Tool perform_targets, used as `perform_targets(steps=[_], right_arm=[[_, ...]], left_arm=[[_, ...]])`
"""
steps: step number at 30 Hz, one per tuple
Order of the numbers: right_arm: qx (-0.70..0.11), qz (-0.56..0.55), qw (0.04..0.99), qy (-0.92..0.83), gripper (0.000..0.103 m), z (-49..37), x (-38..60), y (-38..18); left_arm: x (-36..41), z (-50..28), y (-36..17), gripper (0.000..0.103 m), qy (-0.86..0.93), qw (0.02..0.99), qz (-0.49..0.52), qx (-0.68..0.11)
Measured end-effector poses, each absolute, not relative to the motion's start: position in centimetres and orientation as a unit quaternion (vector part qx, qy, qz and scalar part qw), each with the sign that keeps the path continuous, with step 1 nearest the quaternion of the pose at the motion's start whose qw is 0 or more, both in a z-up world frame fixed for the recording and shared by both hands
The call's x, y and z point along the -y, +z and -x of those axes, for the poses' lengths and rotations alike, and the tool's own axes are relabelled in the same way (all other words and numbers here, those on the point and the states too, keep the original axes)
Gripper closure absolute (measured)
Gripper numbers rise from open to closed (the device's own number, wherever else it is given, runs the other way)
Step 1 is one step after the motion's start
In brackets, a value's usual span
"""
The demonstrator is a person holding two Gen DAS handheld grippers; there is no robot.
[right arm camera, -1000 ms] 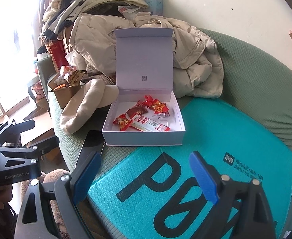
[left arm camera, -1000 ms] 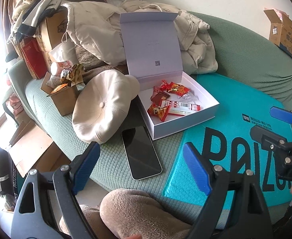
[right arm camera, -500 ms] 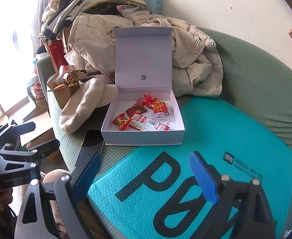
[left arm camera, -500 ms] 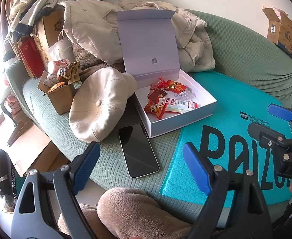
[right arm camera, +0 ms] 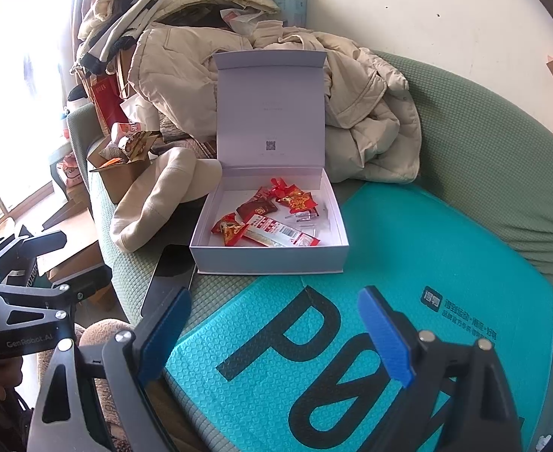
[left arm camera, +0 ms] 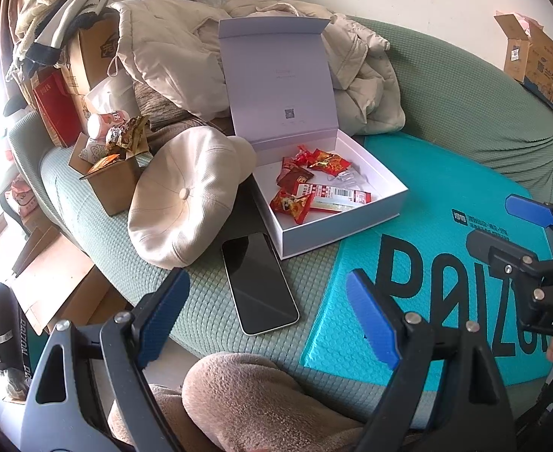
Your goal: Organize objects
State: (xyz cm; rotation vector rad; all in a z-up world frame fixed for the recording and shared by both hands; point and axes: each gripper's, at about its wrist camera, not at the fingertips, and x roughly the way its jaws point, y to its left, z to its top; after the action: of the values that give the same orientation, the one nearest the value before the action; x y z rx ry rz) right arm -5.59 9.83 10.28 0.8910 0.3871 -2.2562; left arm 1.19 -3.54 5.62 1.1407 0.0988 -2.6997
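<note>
An open white box (left arm camera: 355,226) (right arm camera: 269,260) with its lid upright sits on the green sofa; it holds several red snack packets (left arm camera: 291,203) (right arm camera: 231,229). A black phone (left arm camera: 259,286) (right arm camera: 171,282) lies face up in front of the box's left corner. A cream beret (left arm camera: 182,203) (right arm camera: 156,199) lies left of the box. My left gripper (left arm camera: 267,316) is open and empty, held above the sofa's front edge near the phone. My right gripper (right arm camera: 274,335) is open and empty above a teal bubble mailer (right arm camera: 352,324) (left arm camera: 438,263).
A small brown carton (left arm camera: 114,184) (right arm camera: 126,177) of snacks stands left of the beret. Beige jackets (left arm camera: 171,60) (right arm camera: 359,113) are piled behind the box. Cardboard boxes (left arm camera: 536,60) rest on the sofa back at right. My knee (left arm camera: 261,403) is below the left gripper.
Both grippers have drifted slightly, so the box, phone and beret sit a little lower and left in the views. Nothing was grasped or released.
</note>
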Motion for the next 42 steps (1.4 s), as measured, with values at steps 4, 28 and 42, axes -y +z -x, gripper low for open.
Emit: perform_targets(steps=[4, 28, 42], right_arm=[[-0.148, -0.341, 0.336, -0.865, 0.012, 5.58, -9.84, 10.27], [-0.155, -0.344, 0.336, -0.863, 0.012, 5.30, -9.72, 9.97], [-0.158, -0.346, 0.335, -0.862, 0.012, 5.22, -9.55, 9.86]], left_arm=[[3.52, -1.20, 5.63, 0.018, -0.916, 0.104, -0.387, -0.034], [3.30, -1.37, 5.29, 0.018, -0.912, 0.103, -0.396, -0.037], [3.36, -1.40, 5.23, 0.018, -0.911, 0.104, -0.397, -0.039]])
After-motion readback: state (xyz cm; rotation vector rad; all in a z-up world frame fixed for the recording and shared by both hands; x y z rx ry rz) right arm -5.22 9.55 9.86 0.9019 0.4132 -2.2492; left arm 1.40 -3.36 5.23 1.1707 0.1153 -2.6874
